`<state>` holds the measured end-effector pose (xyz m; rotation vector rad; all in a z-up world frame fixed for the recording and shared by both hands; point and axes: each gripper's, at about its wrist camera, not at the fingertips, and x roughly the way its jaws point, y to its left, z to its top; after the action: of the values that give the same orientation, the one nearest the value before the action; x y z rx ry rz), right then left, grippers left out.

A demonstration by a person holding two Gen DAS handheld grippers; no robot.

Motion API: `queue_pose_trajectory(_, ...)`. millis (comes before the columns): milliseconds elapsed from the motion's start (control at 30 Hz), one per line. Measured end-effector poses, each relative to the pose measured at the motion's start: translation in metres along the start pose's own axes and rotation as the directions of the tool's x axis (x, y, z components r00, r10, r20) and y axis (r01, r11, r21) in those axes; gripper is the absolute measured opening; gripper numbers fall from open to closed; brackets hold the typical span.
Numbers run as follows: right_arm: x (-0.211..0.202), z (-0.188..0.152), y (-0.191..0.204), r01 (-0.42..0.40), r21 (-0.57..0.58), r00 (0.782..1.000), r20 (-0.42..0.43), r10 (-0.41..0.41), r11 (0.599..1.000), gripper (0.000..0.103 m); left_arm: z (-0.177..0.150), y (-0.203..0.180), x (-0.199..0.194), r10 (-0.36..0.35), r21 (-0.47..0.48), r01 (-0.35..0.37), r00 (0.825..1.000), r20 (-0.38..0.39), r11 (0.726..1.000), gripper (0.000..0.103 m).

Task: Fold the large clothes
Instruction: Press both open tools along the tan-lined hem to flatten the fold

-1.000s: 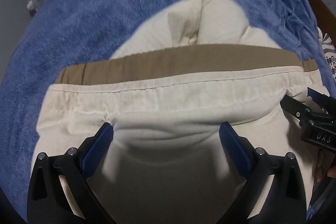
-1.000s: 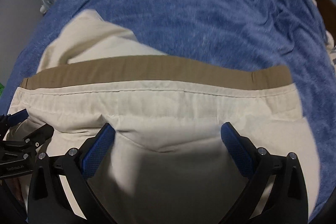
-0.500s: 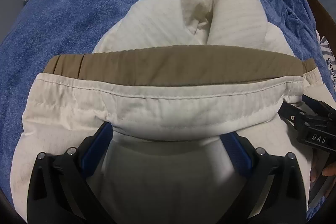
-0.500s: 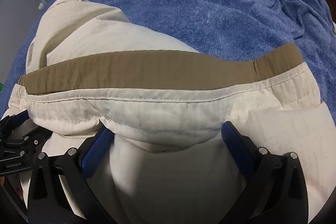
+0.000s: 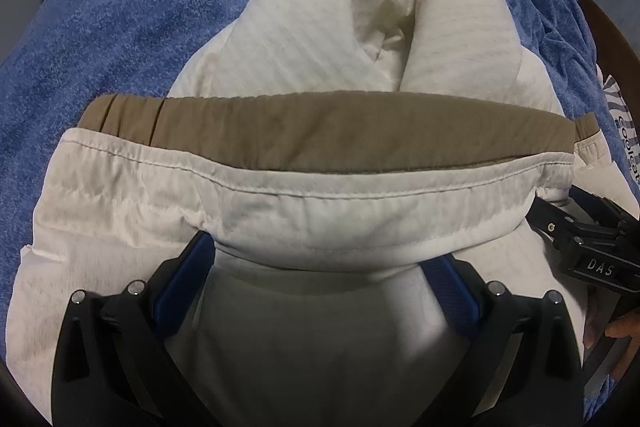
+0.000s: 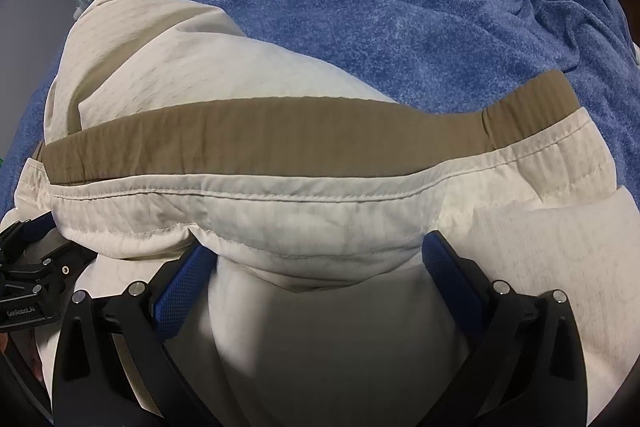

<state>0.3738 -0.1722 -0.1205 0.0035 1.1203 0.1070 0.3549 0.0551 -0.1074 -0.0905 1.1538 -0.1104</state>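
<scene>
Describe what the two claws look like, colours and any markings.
Both claws, the left claw and the right claw, have black angular frames with silver screws and textured blue pads inside the fingers. White lettering shows on each body: "DAS" on the right, "GenRobot.AI" on the left.

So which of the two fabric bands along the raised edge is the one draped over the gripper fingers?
The cream stitched band, nearer the cameras. It drapes over both grippers' blue fingers. The tan band lies beyond it, untouched.
</scene>
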Motion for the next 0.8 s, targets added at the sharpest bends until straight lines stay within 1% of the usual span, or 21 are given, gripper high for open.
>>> queue_pose_trajectory(800, 0.007, -0.001, -0.001, -0.010, 0.012, 1.000, 0.008, 0.010, 1.000, 0.098, 0.004, 0.002, 0.013, -0.027, -0.010, 0.027, 1.000, 0.009, 1.000, 0.097)
